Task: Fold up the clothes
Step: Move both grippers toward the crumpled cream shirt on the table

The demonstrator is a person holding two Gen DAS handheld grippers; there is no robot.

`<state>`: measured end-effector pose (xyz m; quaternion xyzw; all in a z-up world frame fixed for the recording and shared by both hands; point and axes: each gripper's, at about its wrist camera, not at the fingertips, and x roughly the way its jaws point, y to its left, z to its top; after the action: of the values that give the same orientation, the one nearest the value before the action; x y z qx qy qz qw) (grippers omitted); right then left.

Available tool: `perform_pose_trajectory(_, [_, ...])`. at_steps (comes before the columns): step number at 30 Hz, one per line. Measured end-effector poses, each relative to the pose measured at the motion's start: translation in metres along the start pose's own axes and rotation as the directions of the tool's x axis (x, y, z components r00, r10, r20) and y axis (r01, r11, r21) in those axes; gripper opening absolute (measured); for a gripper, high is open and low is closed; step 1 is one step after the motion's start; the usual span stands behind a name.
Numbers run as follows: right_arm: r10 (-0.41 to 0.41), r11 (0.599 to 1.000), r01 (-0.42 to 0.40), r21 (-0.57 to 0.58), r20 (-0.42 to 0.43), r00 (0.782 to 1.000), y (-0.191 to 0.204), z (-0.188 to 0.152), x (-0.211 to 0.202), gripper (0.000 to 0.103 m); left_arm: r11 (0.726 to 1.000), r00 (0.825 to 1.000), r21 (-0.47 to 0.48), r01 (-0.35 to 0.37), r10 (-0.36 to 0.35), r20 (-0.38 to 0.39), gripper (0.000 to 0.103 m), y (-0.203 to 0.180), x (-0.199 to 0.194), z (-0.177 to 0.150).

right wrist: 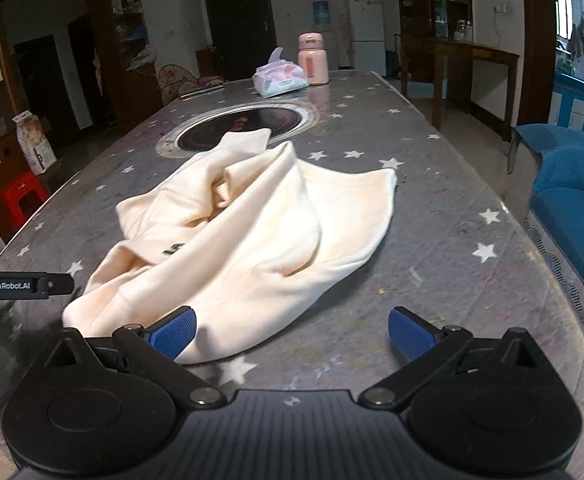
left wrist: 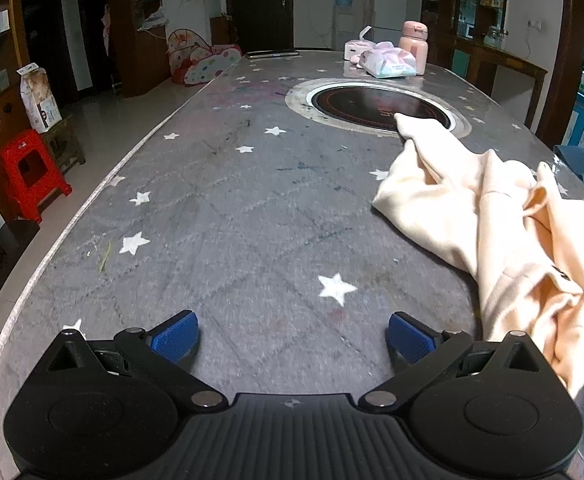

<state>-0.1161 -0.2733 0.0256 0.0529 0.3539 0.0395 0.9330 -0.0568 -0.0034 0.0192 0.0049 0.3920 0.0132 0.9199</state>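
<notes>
A cream garment (right wrist: pixel 244 236) lies crumpled on the grey star-patterned table (right wrist: pixel 452 240). One end of it reaches onto the round black cooktop (right wrist: pixel 248 128). In the left wrist view the garment (left wrist: pixel 504 224) lies to the right of my left gripper (left wrist: pixel 292 340), which is open and empty over bare table. My right gripper (right wrist: pixel 292 336) is open and empty. Its left fingertip (right wrist: pixel 174 330) is at the garment's near edge. The left gripper's body (right wrist: pixel 20 286) shows at the left edge of the right wrist view.
A tissue pack (right wrist: pixel 280 78) and a pink bottle (right wrist: pixel 313 60) stand at the table's far end. A blue sofa (right wrist: pixel 572 184) is to the right of the table. A red stool (left wrist: pixel 30 172) stands on the floor at the left.
</notes>
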Motion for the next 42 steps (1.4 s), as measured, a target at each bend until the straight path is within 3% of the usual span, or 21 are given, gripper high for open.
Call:
perform_pose_trajectory(16, [0.035,0.997,-0.035,-0.074,-0.008,0.999,0.029,-0.005,-0.011,0.103,1.0,1.0,0.025,0.002,-0.002,0.002,0.103,-0.009,-0.014,-0.009])
perform_pose_trajectory(42, [0.052,0.994,-0.053,-0.093,-0.008,0.999,0.036,-0.003,-0.01,0.103,0.999,1.0,0.053,0.003,-0.003,-0.001,0.103,-0.018,-0.017,-0.006])
